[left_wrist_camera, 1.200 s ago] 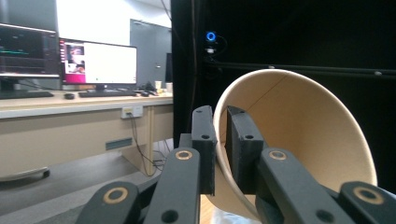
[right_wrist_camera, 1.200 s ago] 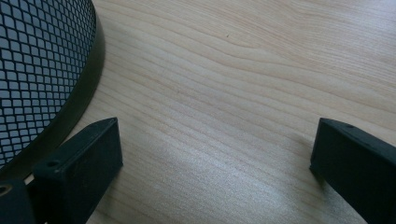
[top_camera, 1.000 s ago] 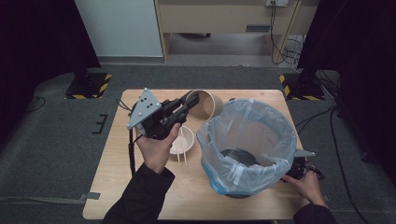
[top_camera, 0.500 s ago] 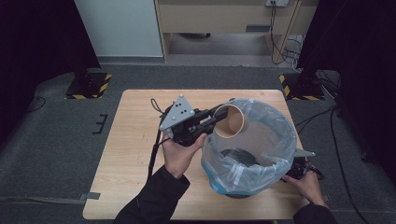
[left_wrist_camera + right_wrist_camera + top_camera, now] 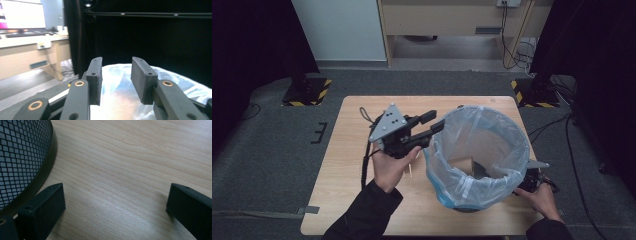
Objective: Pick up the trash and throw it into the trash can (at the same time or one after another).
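Observation:
A black mesh bin [image 5: 462, 206] [image 5: 22, 152] lined with a clear bluish bag [image 5: 512, 130] [image 5: 120, 100] stands on the right half of the wooden table [image 5: 347, 165]. A brown paper cup [image 5: 463, 165] lies inside it near the bottom. My left gripper [image 5: 435, 121] [image 5: 116, 61] hovers at the bin's left rim and points over the bag. Its jaws have just been opening and stand open with nothing between them. My right gripper [image 5: 528, 184] [image 5: 116, 192] rests low by the bin's right base, jaws wide open over bare wood.
A pale item [image 5: 412, 169] lies on the table, mostly hidden under the left hand. A cable [image 5: 363, 165] trails from the left gripper. Beyond the table are grey floor, a desk and black stands with striped feet [image 5: 307, 92].
The left gripper carried the brown cup rightward from mid-table to the bin, then let it go. The cup now lies in the bag. The right hand has stayed put.

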